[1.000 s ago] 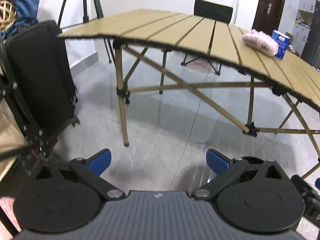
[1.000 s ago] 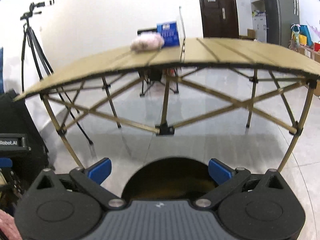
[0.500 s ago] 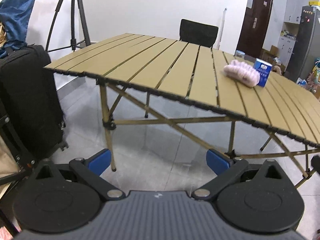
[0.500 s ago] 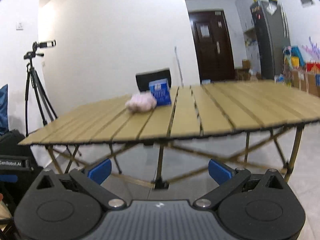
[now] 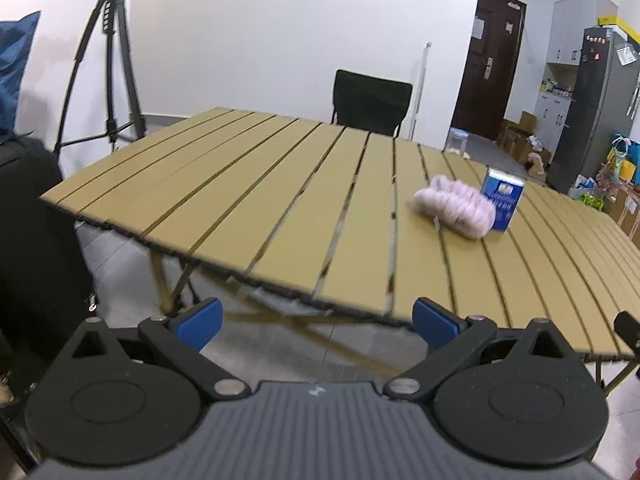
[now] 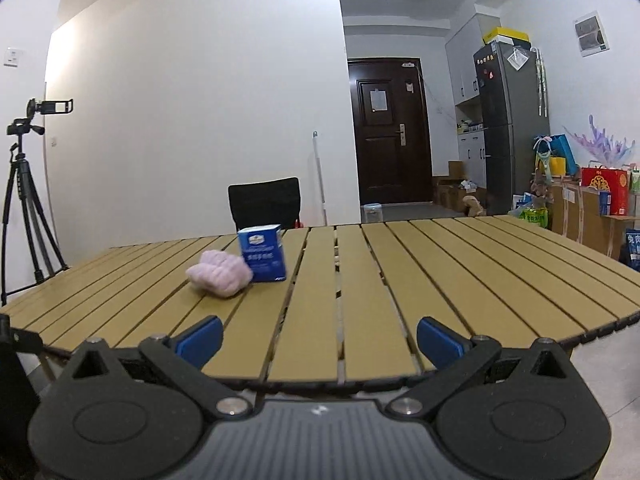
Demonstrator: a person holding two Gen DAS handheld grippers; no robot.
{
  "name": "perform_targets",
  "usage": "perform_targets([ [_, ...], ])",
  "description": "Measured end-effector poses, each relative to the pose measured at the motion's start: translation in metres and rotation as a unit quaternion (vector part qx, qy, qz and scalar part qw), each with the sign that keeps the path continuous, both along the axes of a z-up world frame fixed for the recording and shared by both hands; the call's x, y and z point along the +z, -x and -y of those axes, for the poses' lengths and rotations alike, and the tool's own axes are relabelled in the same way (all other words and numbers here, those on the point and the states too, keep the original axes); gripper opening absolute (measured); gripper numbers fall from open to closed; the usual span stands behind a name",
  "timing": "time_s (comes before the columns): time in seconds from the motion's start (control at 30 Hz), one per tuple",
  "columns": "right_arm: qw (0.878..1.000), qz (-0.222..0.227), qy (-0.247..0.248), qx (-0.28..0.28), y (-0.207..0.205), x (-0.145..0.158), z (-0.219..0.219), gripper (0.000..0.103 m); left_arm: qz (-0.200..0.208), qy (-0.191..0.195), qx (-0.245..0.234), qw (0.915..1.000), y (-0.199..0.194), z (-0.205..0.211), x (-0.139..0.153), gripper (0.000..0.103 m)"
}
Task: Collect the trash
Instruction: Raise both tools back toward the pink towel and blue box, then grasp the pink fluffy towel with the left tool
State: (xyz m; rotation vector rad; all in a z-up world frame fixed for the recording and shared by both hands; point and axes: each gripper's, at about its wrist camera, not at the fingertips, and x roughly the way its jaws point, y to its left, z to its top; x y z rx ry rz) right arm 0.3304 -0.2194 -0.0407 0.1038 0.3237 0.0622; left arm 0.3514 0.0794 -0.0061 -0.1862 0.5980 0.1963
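A blue carton [image 5: 501, 203] [image 6: 262, 254] stands upright on the tan slatted table [image 5: 256, 200] [image 6: 440, 272]. A pink fluffy cloth [image 5: 454, 211] [image 6: 221, 272] lies against it. My left gripper [image 5: 317, 322] is open and empty, at the table's near edge, well short of both things. My right gripper [image 6: 319, 340] is open and empty, over the table's near edge, with the carton and cloth ahead to the left.
A black chair [image 5: 371, 104] [image 6: 265, 204] stands behind the table. A tripod [image 5: 106, 64] [image 6: 24, 200] is at the left. A black suitcase [image 5: 36, 240] stands at the left. A fridge [image 6: 512, 128], boxes and bags [image 6: 600, 200] line the right wall.
Both grippers have risen from below the table's level to above its top, so the tabletop, carton and cloth now show from above. Both stay open.
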Motion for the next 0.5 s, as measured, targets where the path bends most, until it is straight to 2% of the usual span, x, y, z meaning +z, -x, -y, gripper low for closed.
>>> perform_targets([
  [0.23,1.000,0.003,0.005,-0.007,-0.039,0.000,0.008,0.103,0.020,-0.023,-0.023,0.9993,-0.049,0.031,0.010,0.103],
  [0.5,1.000,-0.004,-0.008,-0.011,-0.086,-0.003,0.018,0.103,0.026,-0.042,-0.047,0.9977,-0.102,0.064,0.006,0.103],
])
